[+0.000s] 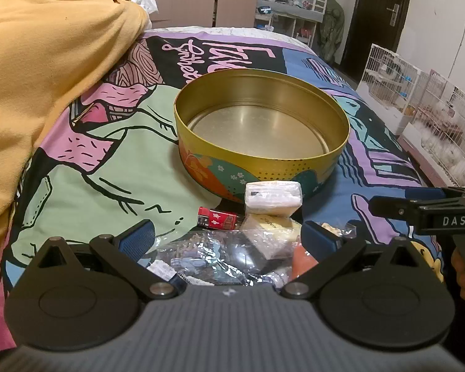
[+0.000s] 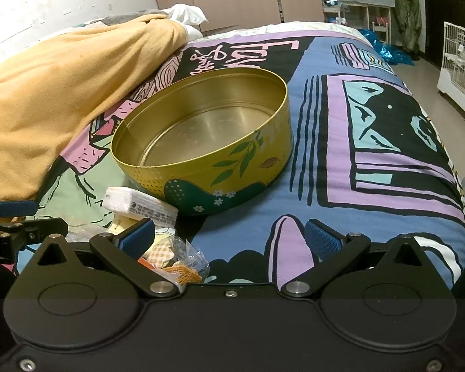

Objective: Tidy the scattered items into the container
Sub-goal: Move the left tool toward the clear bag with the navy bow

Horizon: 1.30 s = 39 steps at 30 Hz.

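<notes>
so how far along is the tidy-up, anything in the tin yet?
Nothing done: the round tin is empty. Nothing in hand: left gripper and right gripper are both open. Left to move: tissue pack, red lighter, and clear packets piled on the bedspread in front of the tin.

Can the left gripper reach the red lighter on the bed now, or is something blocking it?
Probably yes. The left gripper is open, and the red lighter lies just ahead of its fingers, uncovered on top. Only the clear plastic bag in front and the tissue pack beside it crowd the approach.
</notes>
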### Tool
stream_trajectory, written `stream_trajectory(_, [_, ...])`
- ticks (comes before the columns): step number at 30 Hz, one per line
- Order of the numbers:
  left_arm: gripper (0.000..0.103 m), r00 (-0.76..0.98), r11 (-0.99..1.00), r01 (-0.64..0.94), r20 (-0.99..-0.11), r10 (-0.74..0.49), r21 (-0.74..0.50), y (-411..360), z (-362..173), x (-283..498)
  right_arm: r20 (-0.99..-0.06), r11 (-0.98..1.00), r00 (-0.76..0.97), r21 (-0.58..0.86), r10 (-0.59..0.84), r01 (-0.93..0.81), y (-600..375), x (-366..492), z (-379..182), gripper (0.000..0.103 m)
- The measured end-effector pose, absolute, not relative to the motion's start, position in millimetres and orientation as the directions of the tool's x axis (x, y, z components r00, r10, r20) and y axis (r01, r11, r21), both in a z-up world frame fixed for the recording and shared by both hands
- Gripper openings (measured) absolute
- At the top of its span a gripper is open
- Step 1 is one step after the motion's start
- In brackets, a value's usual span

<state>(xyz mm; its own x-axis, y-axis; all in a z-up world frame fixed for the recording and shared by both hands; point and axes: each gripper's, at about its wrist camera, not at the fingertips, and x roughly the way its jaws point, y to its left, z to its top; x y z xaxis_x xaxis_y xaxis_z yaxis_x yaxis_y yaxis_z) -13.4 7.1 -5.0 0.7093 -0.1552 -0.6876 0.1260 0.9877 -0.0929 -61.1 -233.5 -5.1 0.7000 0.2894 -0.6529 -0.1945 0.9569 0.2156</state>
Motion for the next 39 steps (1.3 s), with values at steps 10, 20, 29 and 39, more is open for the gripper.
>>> stream_trajectory(10, [0.103,0.702,0.984,0.156,-0.691,-0.172,-0.086,1,-7,-16,-0.656,0.958,0.698,0.214,0.287,-0.193,-233,-61,-6,0.103])
stream_trajectory(20, [0.103,0.696,0.982,0.169,-0.695,-0.181,-0.086,-1,-8,-17,-0.656,0.958,0.698,0.212,0.287,-0.194,-233,-61,-6,0.103])
stream_trajectory(29, [0.103,0.689,0.980,0.182,-0.700,-0.188,-0.083,-2,-8,-17,-0.657,0.958,0.698,0.212,0.285,-0.191,-232,-61,-7,0.103])
stream_trajectory(39, [0.103,0.680,0.976,0.201,-0.706,-0.199,-0.081,-5,-10,-21,-0.659,0.959,0.698,0.211,0.282,-0.188,-233,-61,-8,0.103])
